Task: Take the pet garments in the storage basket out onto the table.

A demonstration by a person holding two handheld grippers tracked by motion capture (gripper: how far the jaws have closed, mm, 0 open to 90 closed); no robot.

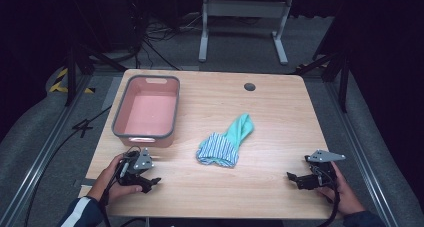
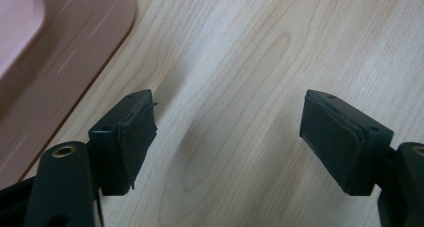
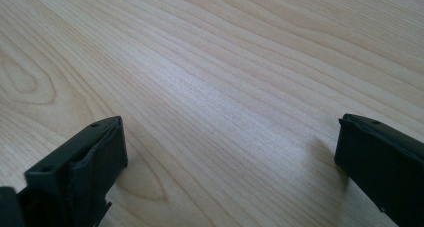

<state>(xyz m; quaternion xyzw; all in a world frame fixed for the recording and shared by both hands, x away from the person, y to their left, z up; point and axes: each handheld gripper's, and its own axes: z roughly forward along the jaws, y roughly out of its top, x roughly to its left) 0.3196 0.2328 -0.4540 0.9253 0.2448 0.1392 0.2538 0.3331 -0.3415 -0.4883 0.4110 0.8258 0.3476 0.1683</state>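
I see the cloth (image 1: 226,143), a striped and green bundle, lying at the centre of the high view on the counter (image 1: 280,112), with nothing touching it. Its long axis runs on a diagonal: the striped bulk sits toward lower left, and the plain green tail reaches toward upper right.

My left claw (image 1: 148,182) rests at lower left of that frame, just below the pink bin (image 1: 146,110), jaws spread wide with bare wood between them in the left gripper view (image 2: 227,137). My right claw (image 1: 295,179) rests at lower right, jaws likewise wide apart over bare wood in the right gripper view (image 3: 230,157).

The cloth lies between the two claws and a little farther up the frame than both. I judge the gaps about even, the left claw perhaps slightly nearer to the striped end. From the left claw the cloth lies up and to the right; from the right claw, up and to the left. The green tail points away from the bin, so the striped end is the one facing it.
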